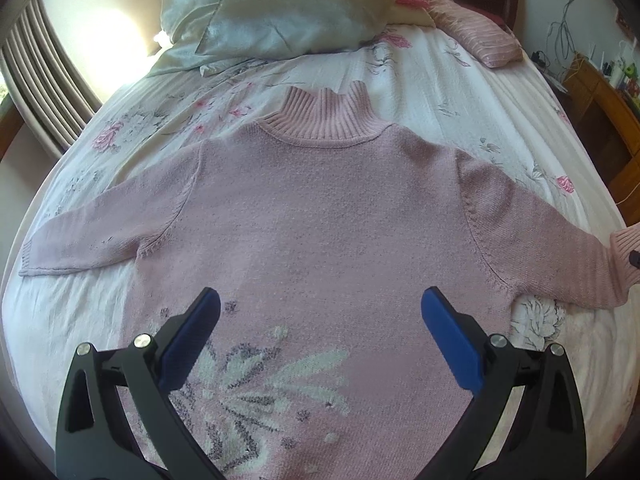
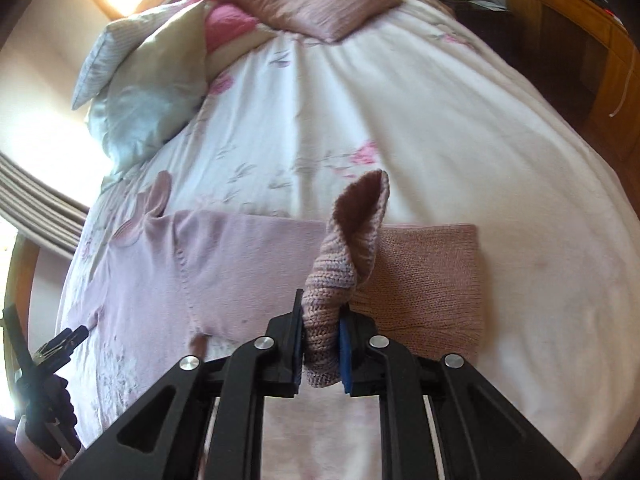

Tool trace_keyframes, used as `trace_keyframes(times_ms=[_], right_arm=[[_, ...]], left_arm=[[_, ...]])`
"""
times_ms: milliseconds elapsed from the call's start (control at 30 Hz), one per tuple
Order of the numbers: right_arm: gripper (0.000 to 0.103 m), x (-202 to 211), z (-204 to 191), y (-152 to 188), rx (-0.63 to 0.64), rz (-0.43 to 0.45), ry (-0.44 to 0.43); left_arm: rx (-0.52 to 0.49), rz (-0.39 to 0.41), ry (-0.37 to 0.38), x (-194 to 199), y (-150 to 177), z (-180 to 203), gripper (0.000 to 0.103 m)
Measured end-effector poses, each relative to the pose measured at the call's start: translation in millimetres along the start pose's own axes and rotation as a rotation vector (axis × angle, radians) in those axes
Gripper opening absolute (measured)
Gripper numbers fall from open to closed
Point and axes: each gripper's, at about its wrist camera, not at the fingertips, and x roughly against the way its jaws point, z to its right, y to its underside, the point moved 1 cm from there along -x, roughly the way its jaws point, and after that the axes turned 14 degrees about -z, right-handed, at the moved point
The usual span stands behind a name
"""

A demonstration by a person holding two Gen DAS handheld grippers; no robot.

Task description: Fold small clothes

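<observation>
— Black two-finger left gripper [image 1: 320, 304] with blue pads fills the bottom of the left wrist view. How do its jaws stand?

— Spread wide, with nothing between them. It hovers over the lower body of the pale pink knitted turtleneck sweater [image 1: 320, 216], which lies flat, collar toward the top of the frame, on the white floral bedspread [image 1: 420, 76]. The woven white flower motif sits just below the fingers.

— And the right gripper [image 2: 320, 344]?

— Closed tight on the ribbed pink cuff [image 2: 344, 264] of one sleeve. In the right wrist view the cuff stands up twisted from the jaws at lower centre, while the rest of that sleeve lies flat just behind it. In the left wrist view the same cuff shows at the far right edge, lifted off the spread.

— So which step is this?

— It looks like the first fold: the right-hand sleeve is picked up, not yet laid across the body. The other sleeve lies stretched out at the left of the frame, untouched.

— What does the next move call for?

— Probably carrying the cuff toward the frame's left, across the chest, keeping the sleeve flat and untwisted. The left gripper could pin the body so the knit does not drag. Grey-green satin pillows [image 1: 280, 12] at the top stay well clear.
</observation>
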Motion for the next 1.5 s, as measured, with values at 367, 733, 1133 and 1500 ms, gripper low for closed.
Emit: trace_keyframes(times_ms=[367,733,1133,1500], right_arm=[[0.014,-95,-173,-6,0.188,-0.111,-0.114],[0.036,-84,-164,46,0.247,-0.071,-0.129],[0.038,-34,-66,131,0.094,-0.037,-0.016],[0.038,-28,-50,136,0.011,-0.008,-0.025]], left_arm=[[0.051,-0.005,0.038,-4,-8,-43,0.100],[-0.006,-0.075,0.138,-30,-9,-10,0.100],[-0.069,-0.271,0.261,-106,-9,98,0.086],[-0.037,-0.148,0.362,-65,-24,96,0.004]])
